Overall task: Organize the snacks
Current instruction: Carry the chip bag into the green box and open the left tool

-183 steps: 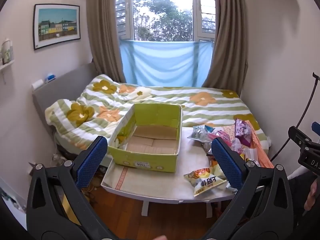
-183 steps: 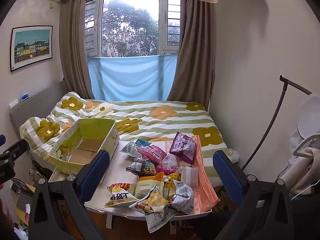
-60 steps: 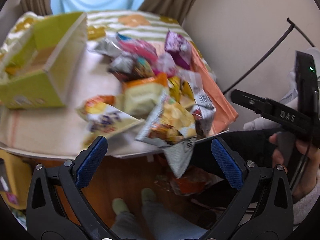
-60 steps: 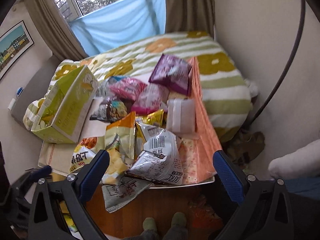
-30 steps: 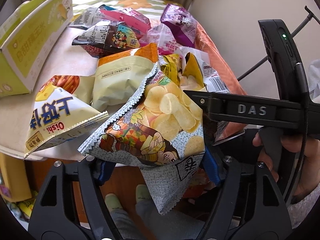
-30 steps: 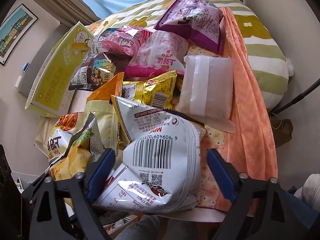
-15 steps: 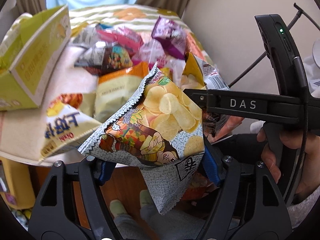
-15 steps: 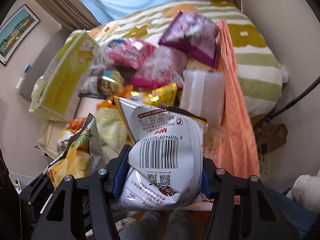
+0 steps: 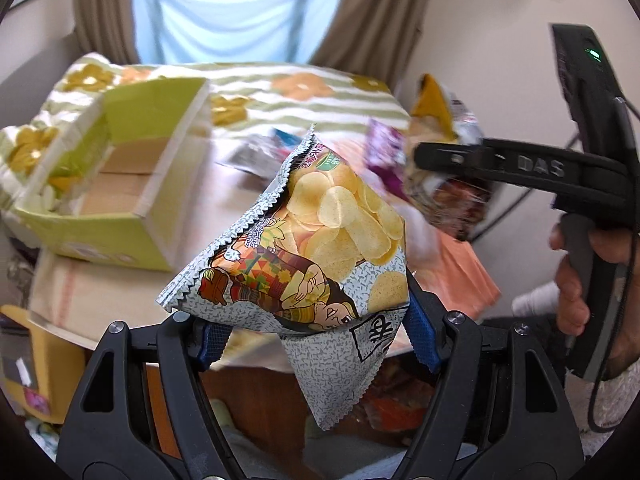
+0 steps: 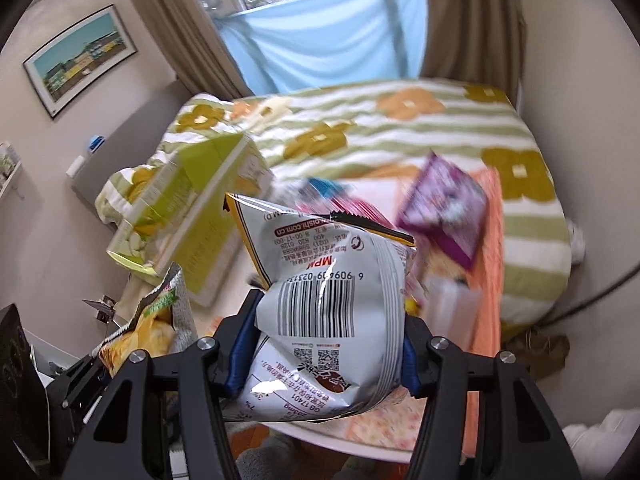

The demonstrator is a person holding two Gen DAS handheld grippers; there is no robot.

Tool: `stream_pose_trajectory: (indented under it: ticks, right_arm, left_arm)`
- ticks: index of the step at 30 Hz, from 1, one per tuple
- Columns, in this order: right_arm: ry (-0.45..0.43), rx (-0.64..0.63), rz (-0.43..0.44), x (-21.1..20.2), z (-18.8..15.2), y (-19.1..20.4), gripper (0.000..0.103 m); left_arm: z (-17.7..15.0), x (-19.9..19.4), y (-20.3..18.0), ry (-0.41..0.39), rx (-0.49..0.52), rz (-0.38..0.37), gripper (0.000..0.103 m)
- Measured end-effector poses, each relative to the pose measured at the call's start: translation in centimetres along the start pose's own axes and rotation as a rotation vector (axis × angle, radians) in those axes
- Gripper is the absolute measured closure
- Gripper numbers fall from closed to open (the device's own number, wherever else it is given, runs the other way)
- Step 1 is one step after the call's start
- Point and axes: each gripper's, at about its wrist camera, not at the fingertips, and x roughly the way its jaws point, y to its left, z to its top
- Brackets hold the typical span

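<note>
Above the table point(image 9: 100, 292), each hand-held gripper pinches a bag: left point(image 9: 316, 332) chips bag point(image 9: 320, 240), right point(image 10: 320, 364) barcode bag point(image 10: 332, 320).

Left tool point(image 9: 316, 340) was clamped, blue pads point(image 9: 420, 338) pinching a chip bag point(image 9: 320, 240). Right tool point(image 10: 320, 356) was likewise clamped on a white bag point(image 10: 332, 300). Right hand point(image 9: 580, 276) wrapped its handle.
</note>
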Motion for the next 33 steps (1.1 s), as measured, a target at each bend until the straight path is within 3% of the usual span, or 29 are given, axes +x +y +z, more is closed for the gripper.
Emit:
stream_pose_trajectory:
  ticks: [9, 14, 19, 25, 30, 32, 33]
  right_arm:
    - [-0.042, -0.053, 0.05, 3.3, 4.9, 10.1, 0.049]
    - [-0.033, -0.046, 0.069, 7.1, 7.3, 15.7, 0.049]
    - [-0.011, -0.03, 0.045, 11.1, 8.7, 20.3, 0.049]
    - [0.045, -0.005, -0.009, 14.7, 8.8, 22.9, 0.049]
    - [0.103, 0.017, -0.043, 17.1, 8.4, 23.4, 0.049]
    - [0.119, 0.021, -0.047, 17.6, 8.5, 23.3, 0.049]
    - [0.125, 0.023, -0.047, 17.9, 8.6, 23.6, 0.049]
  left_arm:
    - [6.8, -2.8, 13.6, -0.056, -0.031, 0.1, 0.033]
    - [10.5, -1.2, 22.4, 0.003, -0.027, 0.133, 0.032]
    - [12.4, 2.7, 29.1, 0.102, -0.035, 0.11, 0.032]
    - [11.8, 7.4, 31.9, 0.21, 0.008, 0.083, 0.032]
    - [11.2, 9.8, 32.0, 0.268, 0.031, 0.076, 0.03]
    - [11.1, 10.2, 31.7, 0.276, 0.044, 0.09, 0.024]
    - [11.0, 10.2, 31.7, 0.271, 0.046, 0.105, 0.015]
